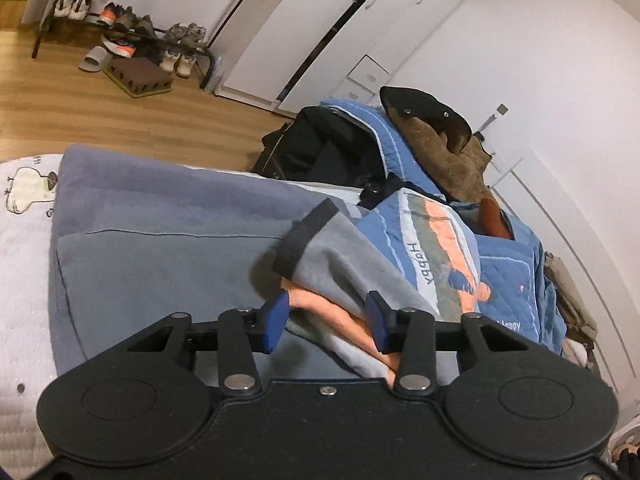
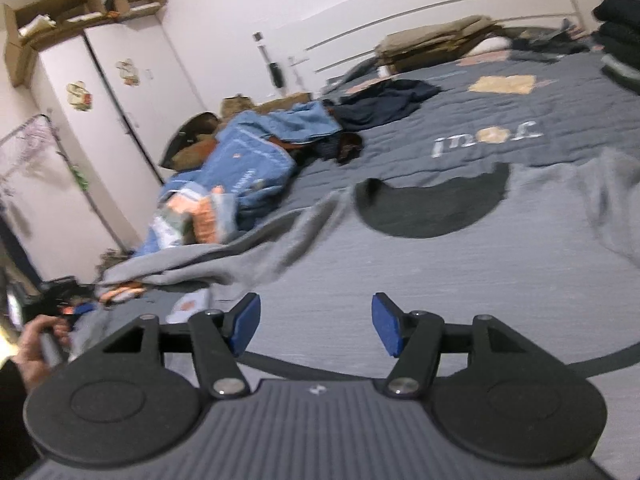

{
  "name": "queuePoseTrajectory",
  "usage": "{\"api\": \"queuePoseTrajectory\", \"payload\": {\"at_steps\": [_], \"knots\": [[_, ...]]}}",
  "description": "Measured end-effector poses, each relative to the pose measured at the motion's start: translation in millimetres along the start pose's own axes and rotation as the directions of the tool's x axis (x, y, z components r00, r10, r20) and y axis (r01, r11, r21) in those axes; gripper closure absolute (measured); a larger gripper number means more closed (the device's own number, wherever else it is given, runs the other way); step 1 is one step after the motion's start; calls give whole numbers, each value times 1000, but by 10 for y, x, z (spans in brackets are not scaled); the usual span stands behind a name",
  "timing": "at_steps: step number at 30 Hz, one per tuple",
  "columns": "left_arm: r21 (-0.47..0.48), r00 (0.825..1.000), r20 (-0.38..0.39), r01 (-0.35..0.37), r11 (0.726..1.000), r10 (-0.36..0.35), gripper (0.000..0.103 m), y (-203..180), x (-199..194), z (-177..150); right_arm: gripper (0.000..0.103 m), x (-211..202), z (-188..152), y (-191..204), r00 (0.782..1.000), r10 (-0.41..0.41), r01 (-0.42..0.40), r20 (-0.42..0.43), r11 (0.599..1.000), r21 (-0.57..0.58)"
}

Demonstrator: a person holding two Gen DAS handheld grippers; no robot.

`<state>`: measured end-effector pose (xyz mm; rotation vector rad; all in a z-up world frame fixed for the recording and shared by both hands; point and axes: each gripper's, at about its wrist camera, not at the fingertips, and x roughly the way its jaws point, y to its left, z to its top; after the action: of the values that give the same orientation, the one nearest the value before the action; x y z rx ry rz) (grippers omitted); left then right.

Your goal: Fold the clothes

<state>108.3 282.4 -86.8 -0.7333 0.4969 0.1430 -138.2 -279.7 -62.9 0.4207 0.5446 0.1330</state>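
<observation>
The left gripper (image 1: 328,320) is spread open at the lower centre of its view, with the grey sweatshirt's sleeve (image 1: 340,264), dark-cuffed, lying between and beyond its blue pads (image 1: 278,320); no grip shows. A blue quilt (image 1: 504,264) is heaped at centre right. In the blurred right view, the right gripper (image 2: 316,326) also stands released above the sweatshirt (image 2: 360,272), which lies spread flat on the bed (image 2: 560,112), its dark collar (image 2: 432,208) at centre. A hand (image 2: 36,344) shows at the lower left edge.
</observation>
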Motion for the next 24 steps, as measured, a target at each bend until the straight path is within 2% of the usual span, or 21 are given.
{"api": "queuePoseTrajectory", "payload": {"at_steps": [6,13,21,22,23,24], "knots": [[-41,1000,9,9,999,-9,62,93,103,50,42,134,37,320,993,117,-118,-11,993,-24],[-95,1000,-15,4,996,-5,62,214,273,81,42,289,80,693,967,252,-253,-28,966,-51],[-127,1000,-27,12,992,-15,62,260,409,77,42,501,95,1109,942,330,-334,-54,939,-81],[-127,1000,-24,14,992,-18,65,259,418,76,42,527,97,1161,939,340,-344,-58,935,-85],[-124,1000,-19,19,992,-22,75,253,420,75,42,554,99,1213,935,349,-353,-62,931,-89],[-113,1000,-8,17,994,-18,77,237,407,77,42,559,82,1224,933,354,-358,-60,929,-87]]}}
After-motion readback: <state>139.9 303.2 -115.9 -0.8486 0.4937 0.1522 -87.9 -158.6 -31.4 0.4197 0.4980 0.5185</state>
